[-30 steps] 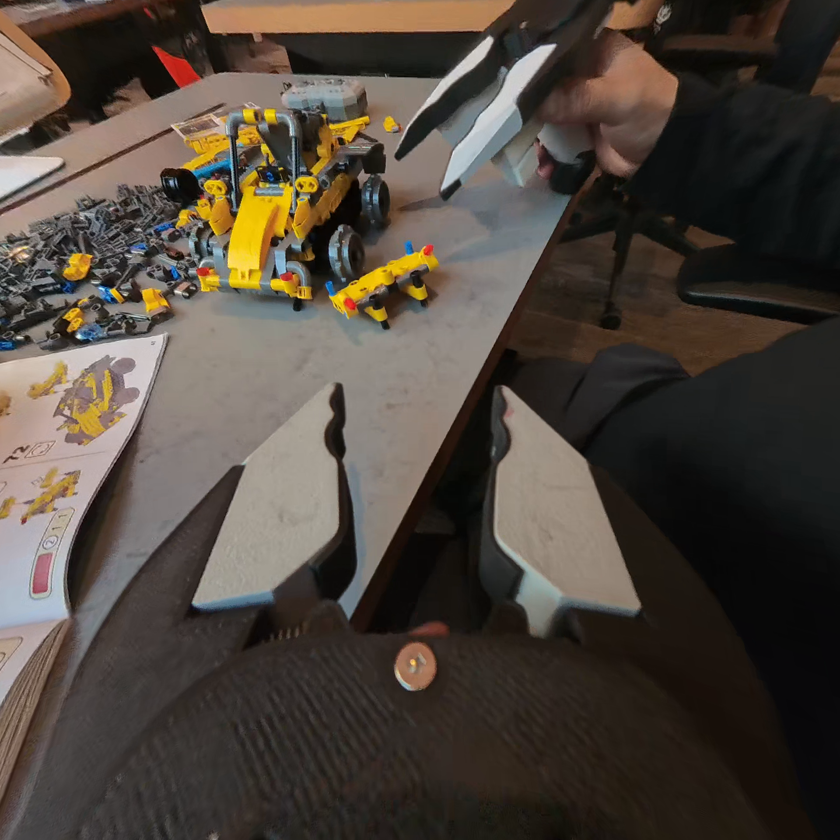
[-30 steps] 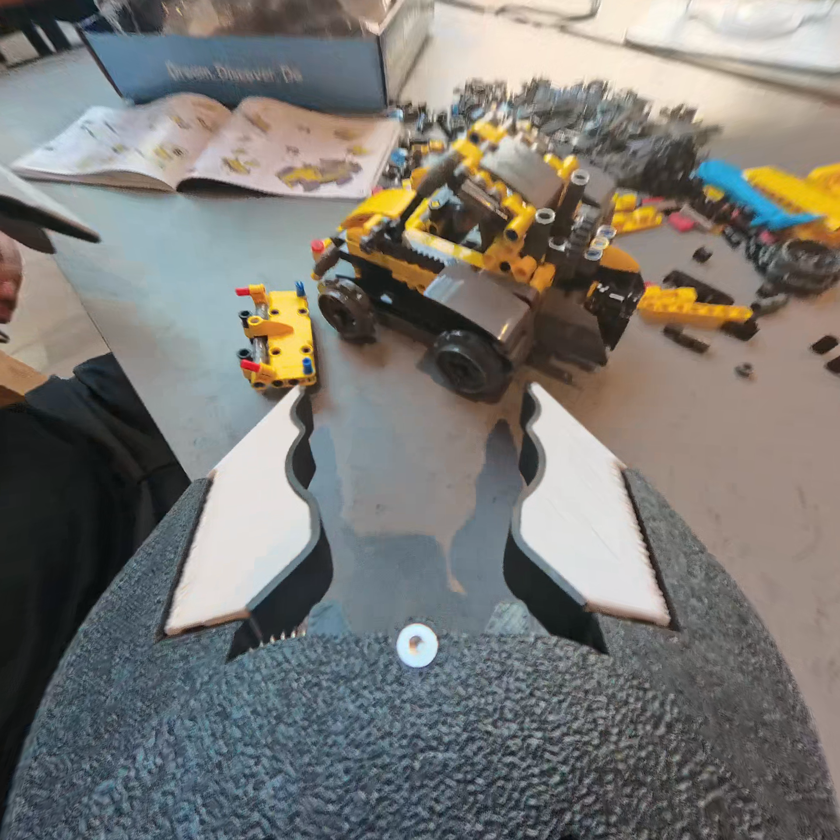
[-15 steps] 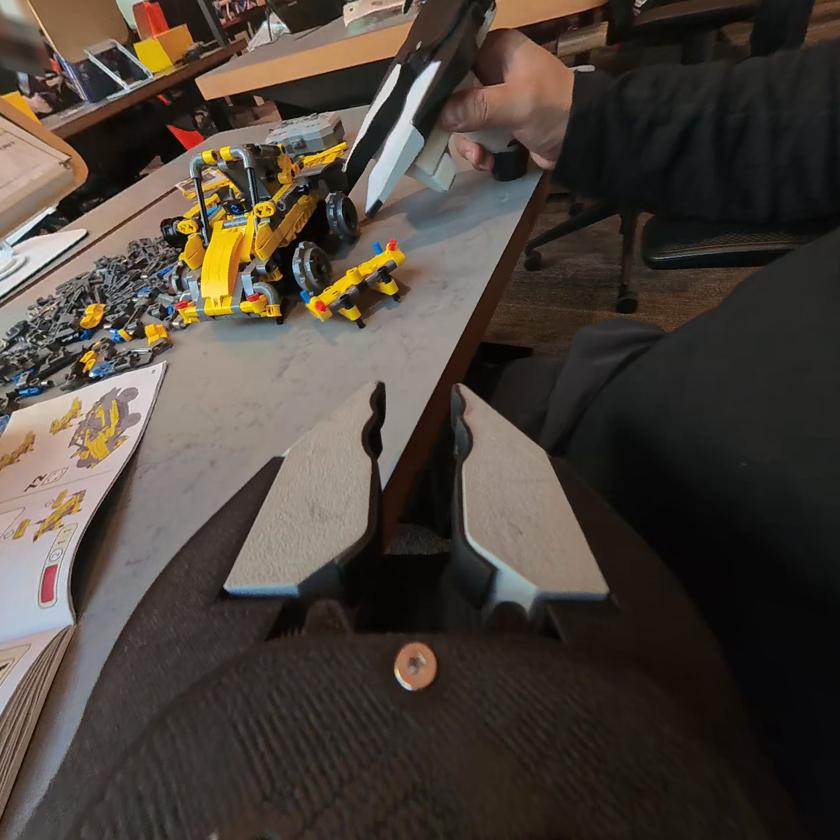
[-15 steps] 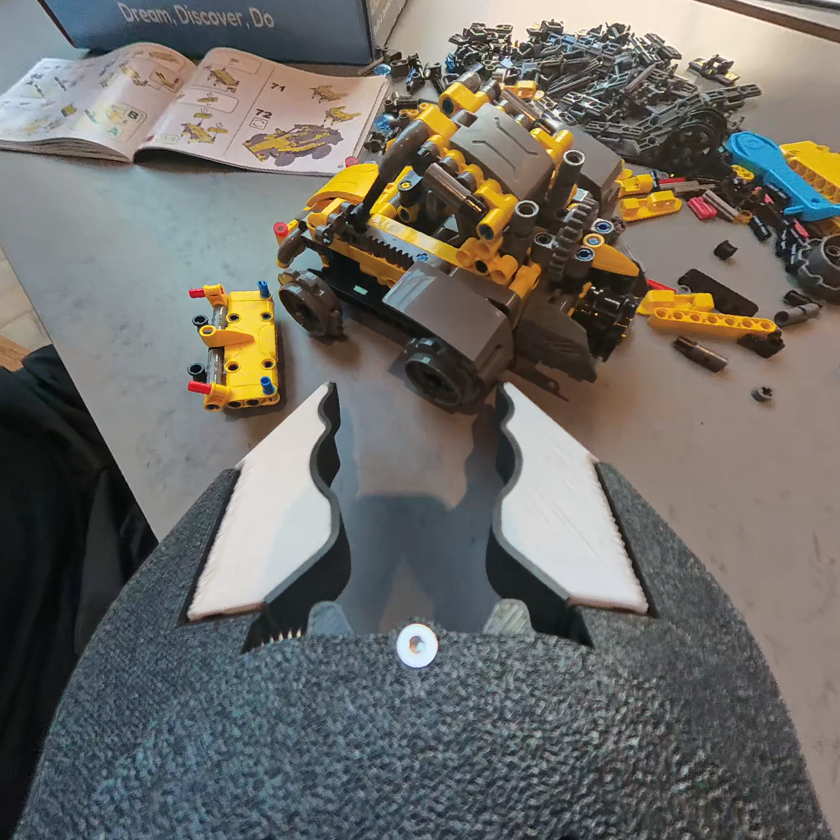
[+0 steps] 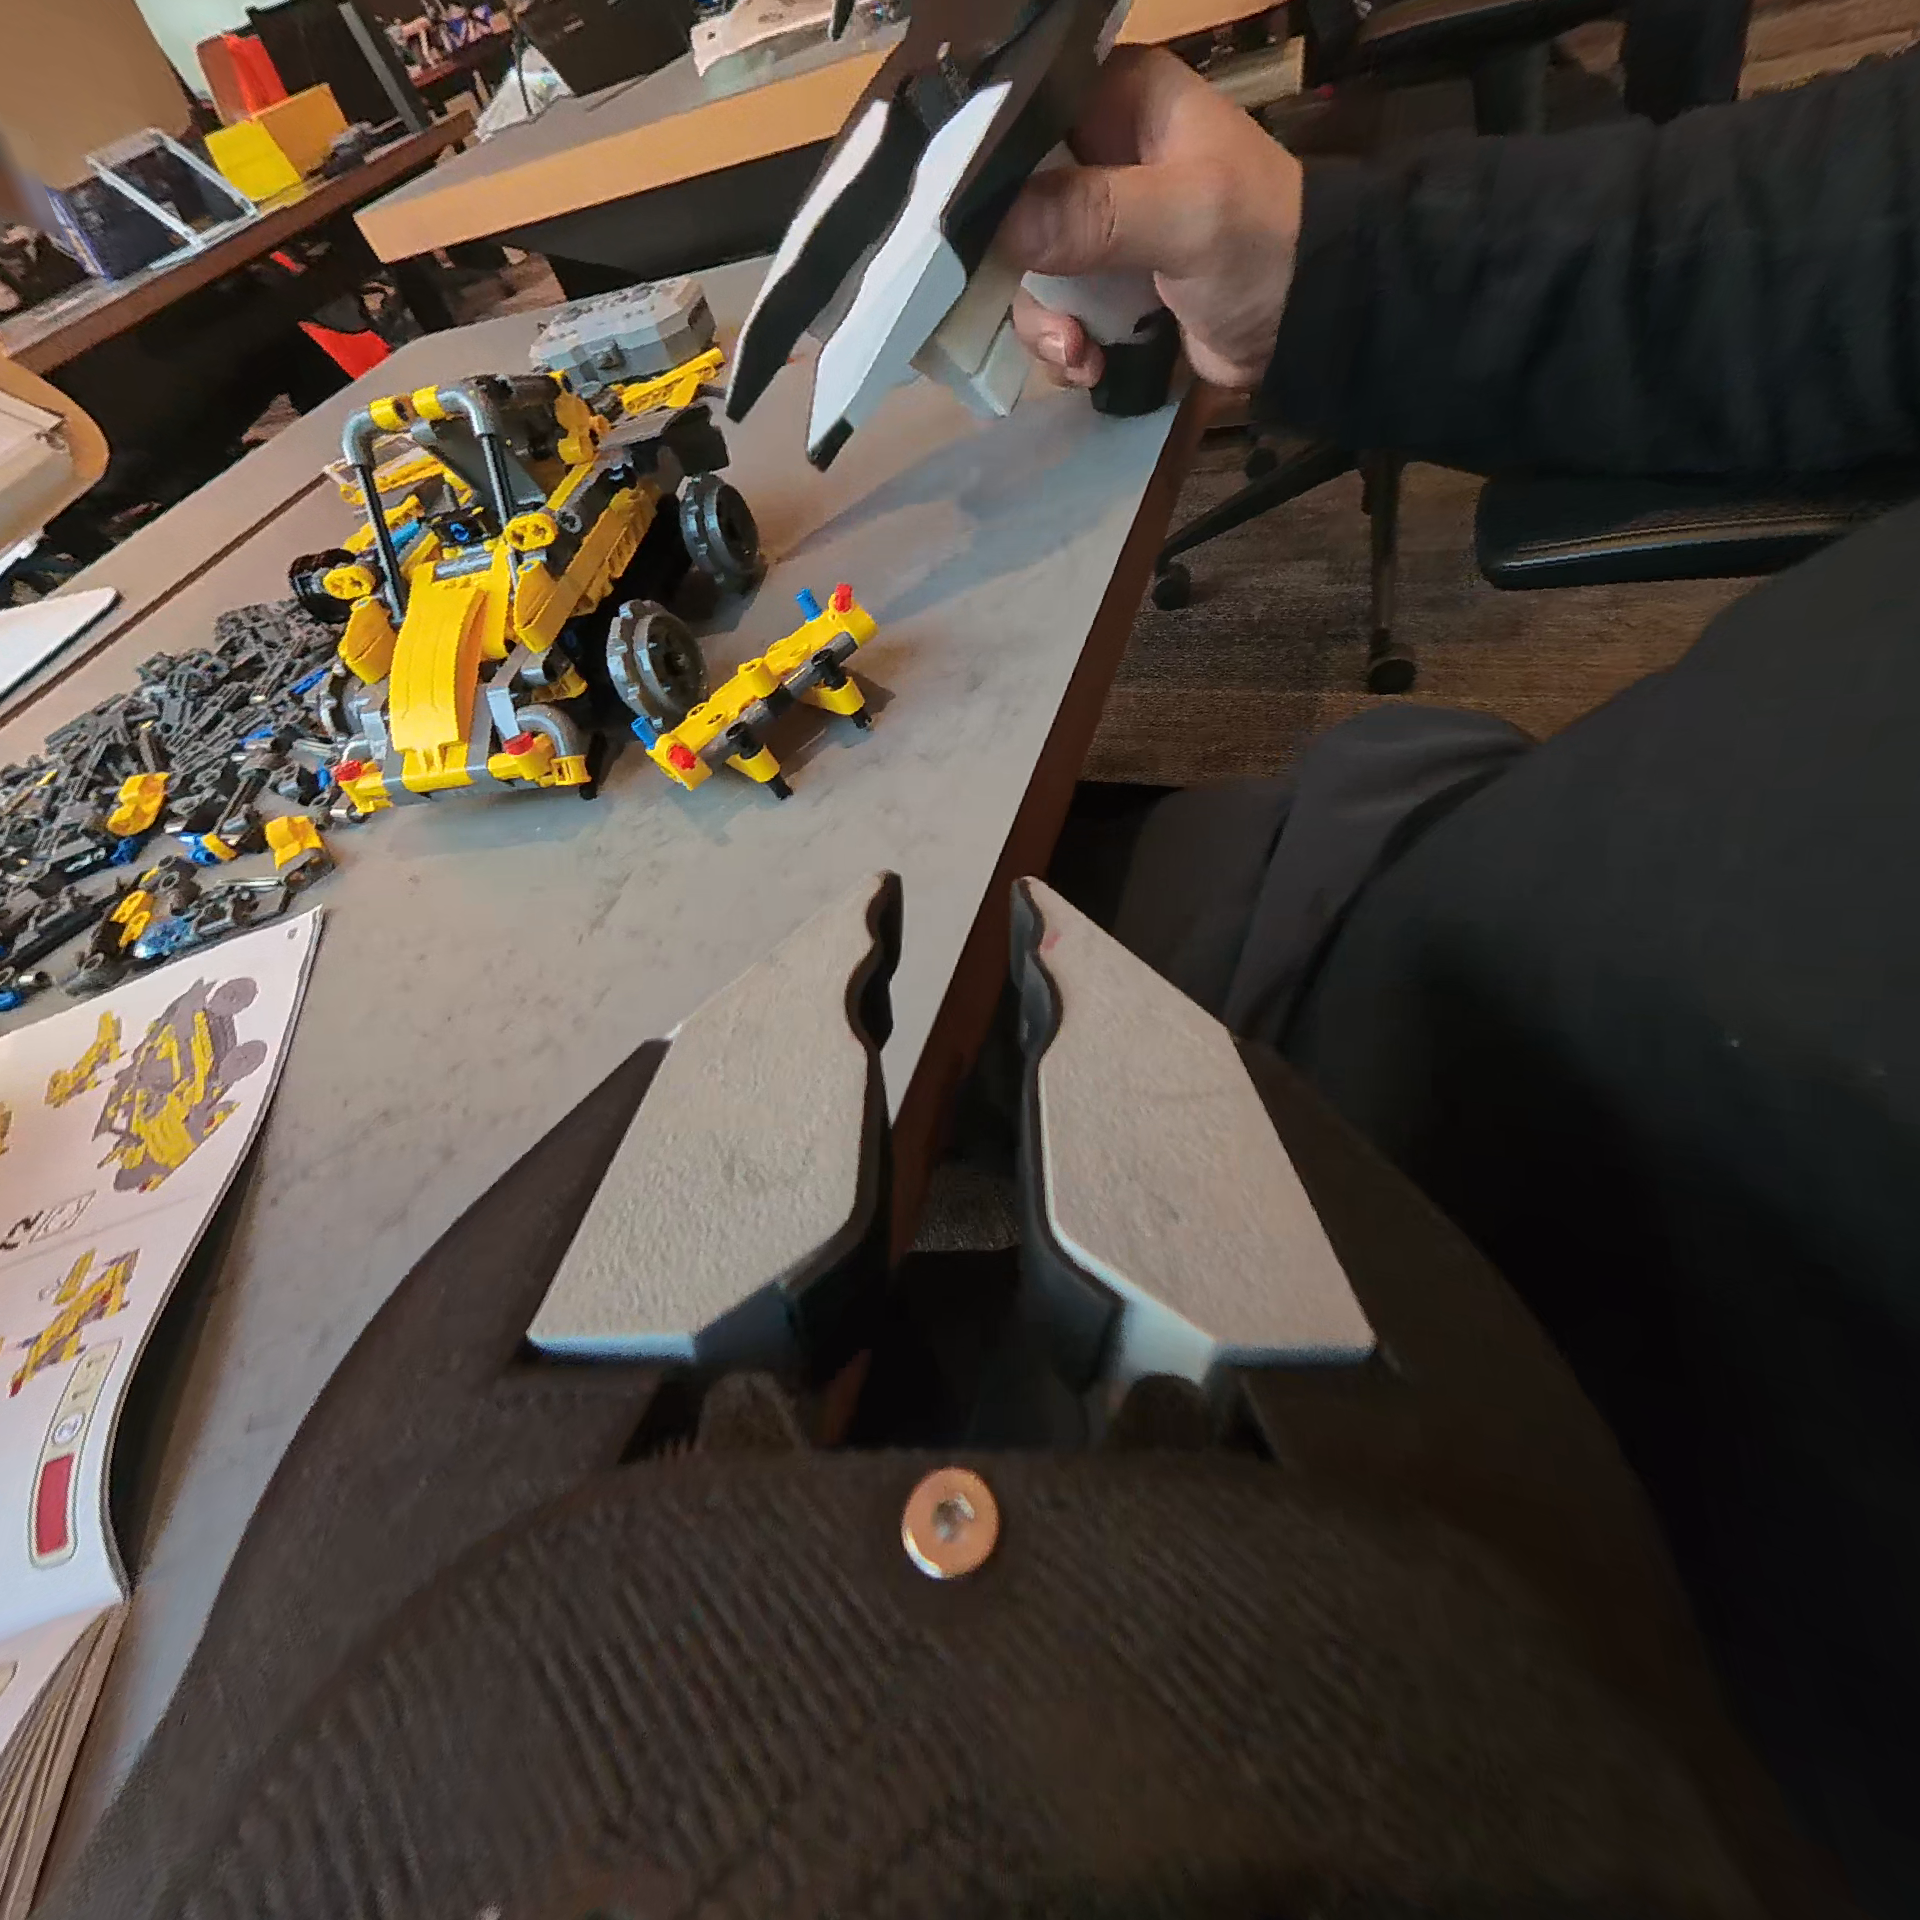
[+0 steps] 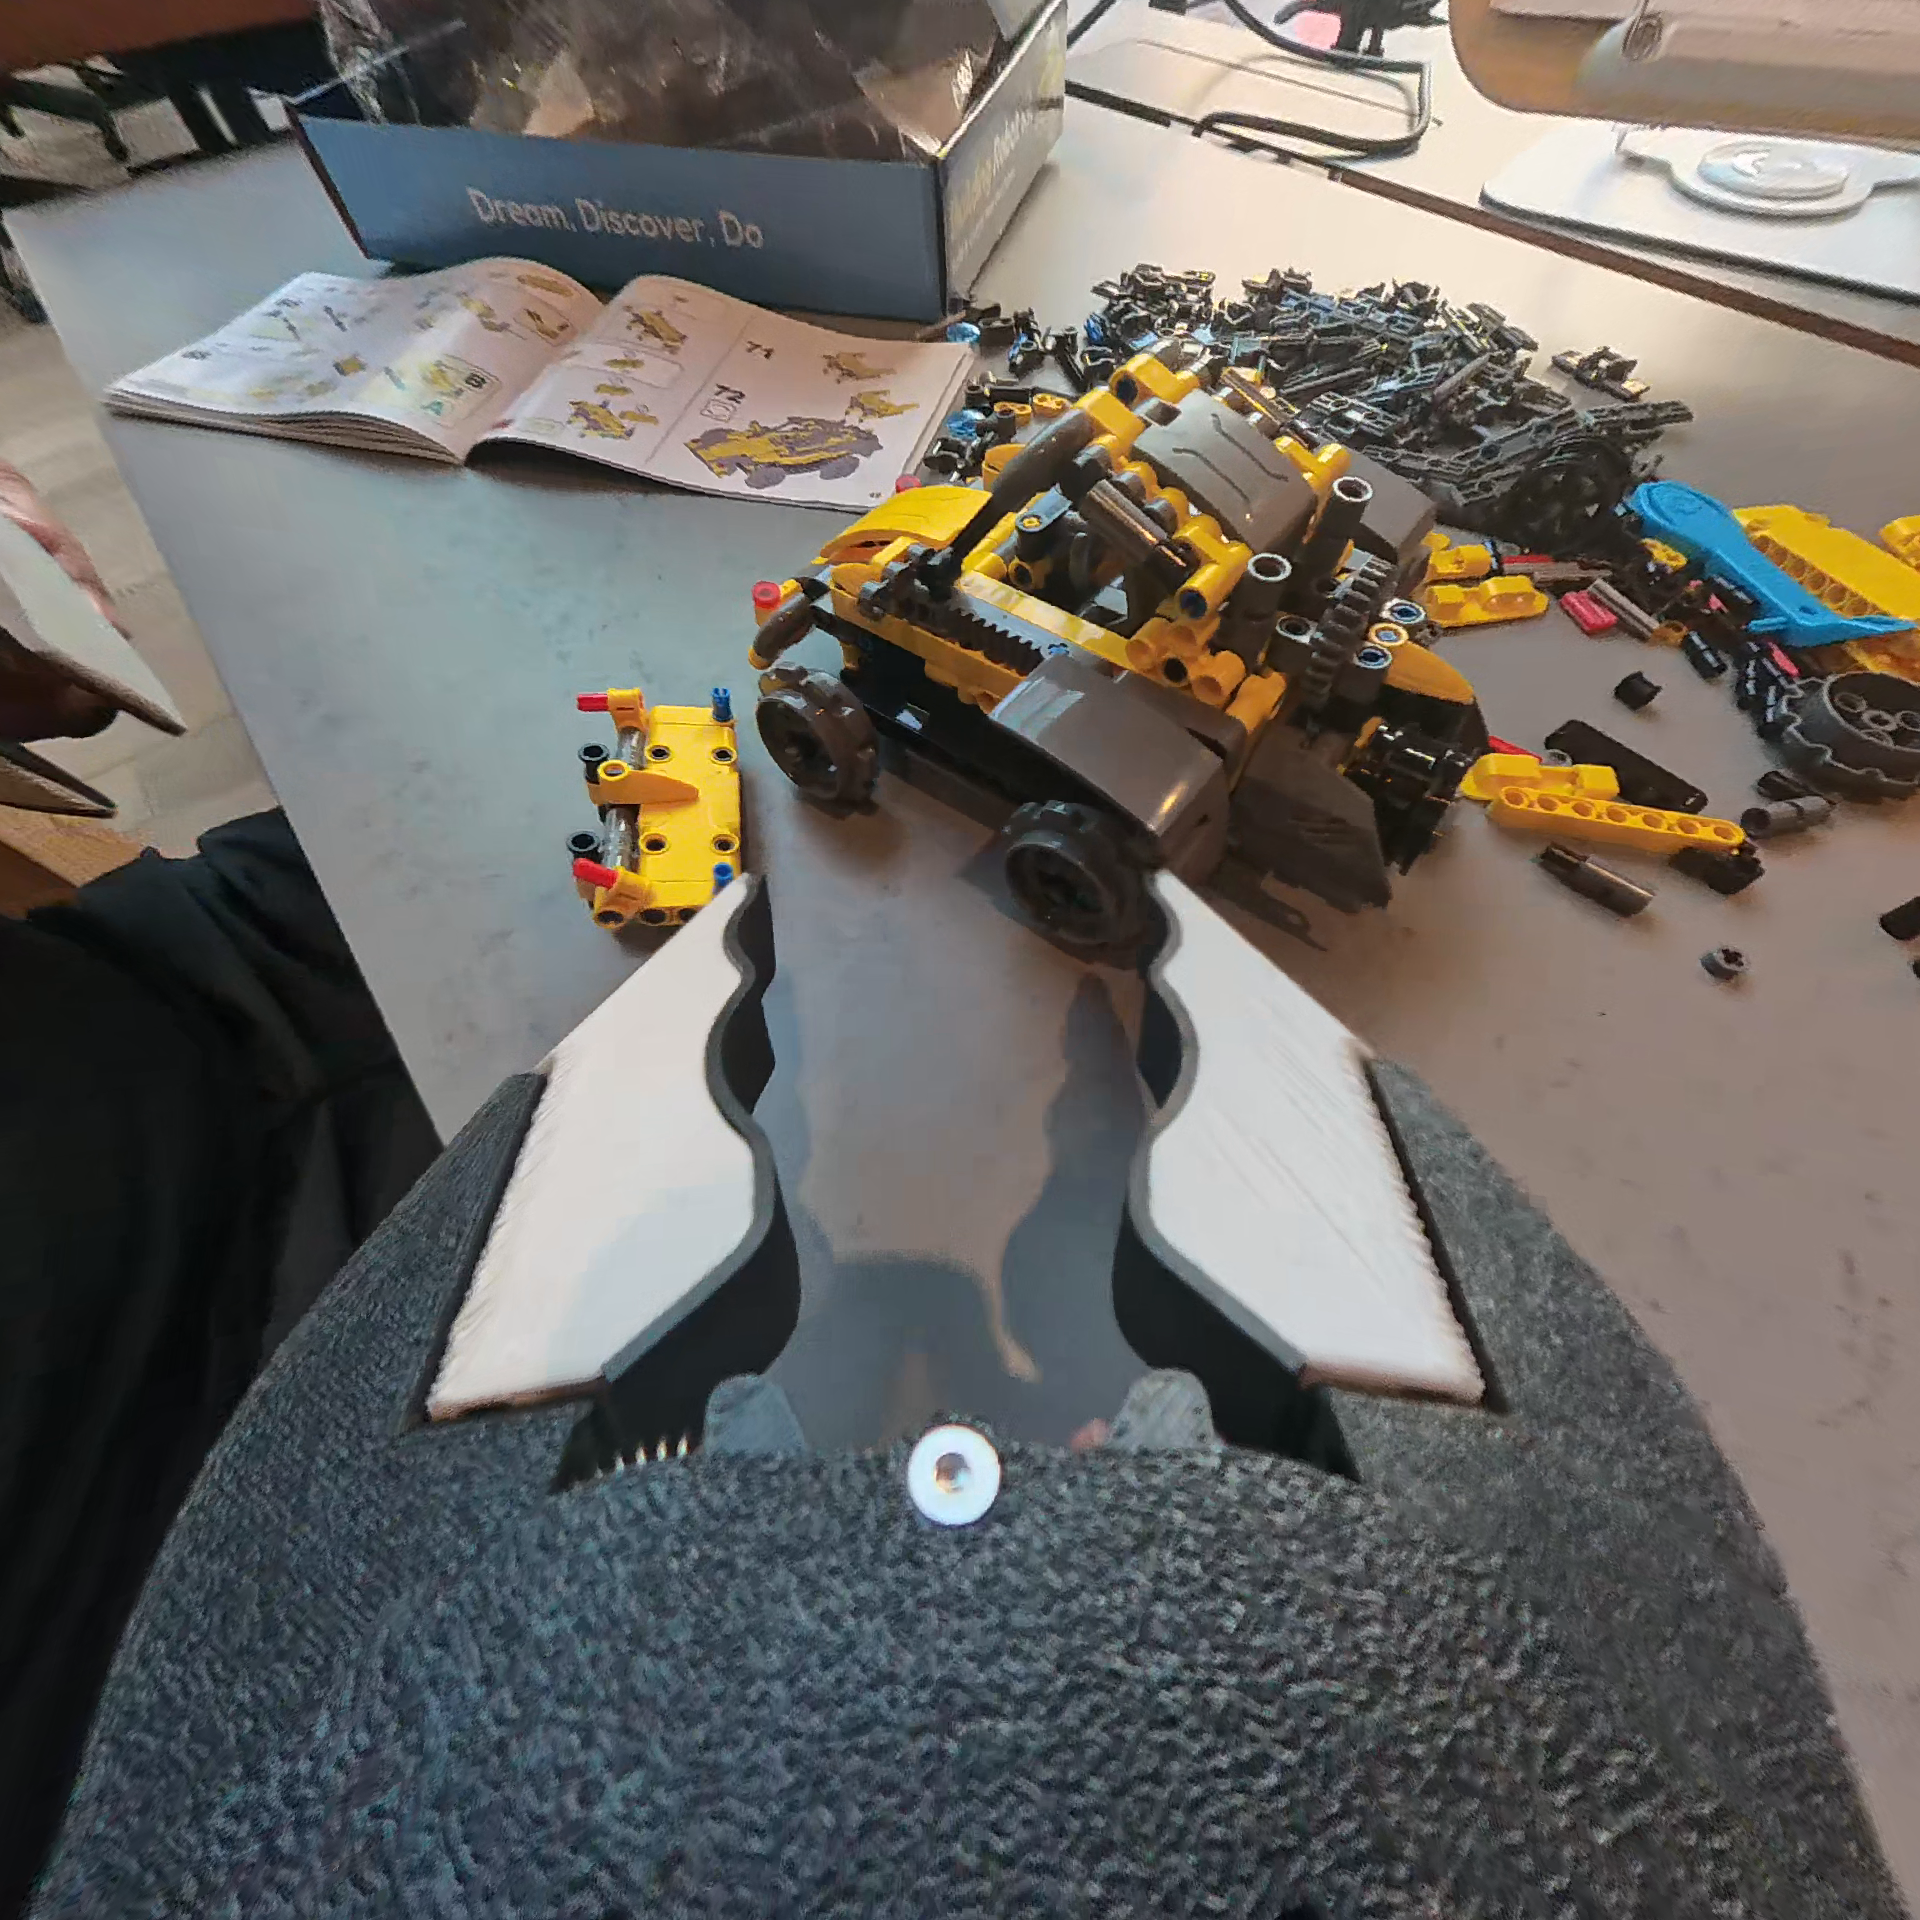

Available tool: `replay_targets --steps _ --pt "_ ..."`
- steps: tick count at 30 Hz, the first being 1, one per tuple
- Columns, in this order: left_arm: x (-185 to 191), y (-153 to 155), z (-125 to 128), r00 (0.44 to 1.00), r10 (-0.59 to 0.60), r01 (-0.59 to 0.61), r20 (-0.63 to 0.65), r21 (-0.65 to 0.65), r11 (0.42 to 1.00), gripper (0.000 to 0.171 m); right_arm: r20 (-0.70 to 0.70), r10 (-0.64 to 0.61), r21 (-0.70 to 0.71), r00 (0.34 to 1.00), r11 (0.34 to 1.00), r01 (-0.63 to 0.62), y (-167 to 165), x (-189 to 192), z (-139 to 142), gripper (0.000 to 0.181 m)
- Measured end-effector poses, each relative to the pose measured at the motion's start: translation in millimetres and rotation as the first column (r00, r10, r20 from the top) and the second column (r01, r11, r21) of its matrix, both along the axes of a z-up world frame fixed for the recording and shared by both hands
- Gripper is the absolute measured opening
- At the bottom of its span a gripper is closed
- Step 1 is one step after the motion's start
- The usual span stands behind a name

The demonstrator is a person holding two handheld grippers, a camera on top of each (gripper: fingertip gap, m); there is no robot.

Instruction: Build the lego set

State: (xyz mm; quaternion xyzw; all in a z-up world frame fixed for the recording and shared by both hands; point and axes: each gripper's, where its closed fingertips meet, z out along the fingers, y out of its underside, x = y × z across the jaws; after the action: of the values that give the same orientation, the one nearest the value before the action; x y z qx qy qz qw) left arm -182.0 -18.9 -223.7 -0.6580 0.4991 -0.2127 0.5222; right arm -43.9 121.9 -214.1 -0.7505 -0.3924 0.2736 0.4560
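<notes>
Two grippers, both empty. My left gripper (image 5: 951, 914) hangs at the near edge of the grey table (image 5: 540, 997), jaws parted by a narrow gap, nothing between them; an open instruction booklet (image 5: 114, 1174) lies to its left. My right gripper (image 6: 951, 914) hovers over bare tabletop, jaws wide apart. Just ahead of its right finger sits the wheel of the yellow brick vehicle (image 6: 1122, 665); just ahead of its left finger lies a small yellow sub-assembly (image 6: 660, 805). Loose dark pieces (image 6: 1382, 374) crowd beyond the vehicle, a blue box (image 6: 665, 223) behind the booklet.
</notes>
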Motion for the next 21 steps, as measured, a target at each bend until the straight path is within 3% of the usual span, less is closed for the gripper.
replay_targets --steps 21 --pt "7.9 2.3 -2.3 0.999 -0.035 0.035 0.002 -0.019 0.999 0.013 -0.055 0.060 -0.008 0.997 0.998 -0.061 -13.5 -0.6 6.3 0.067"
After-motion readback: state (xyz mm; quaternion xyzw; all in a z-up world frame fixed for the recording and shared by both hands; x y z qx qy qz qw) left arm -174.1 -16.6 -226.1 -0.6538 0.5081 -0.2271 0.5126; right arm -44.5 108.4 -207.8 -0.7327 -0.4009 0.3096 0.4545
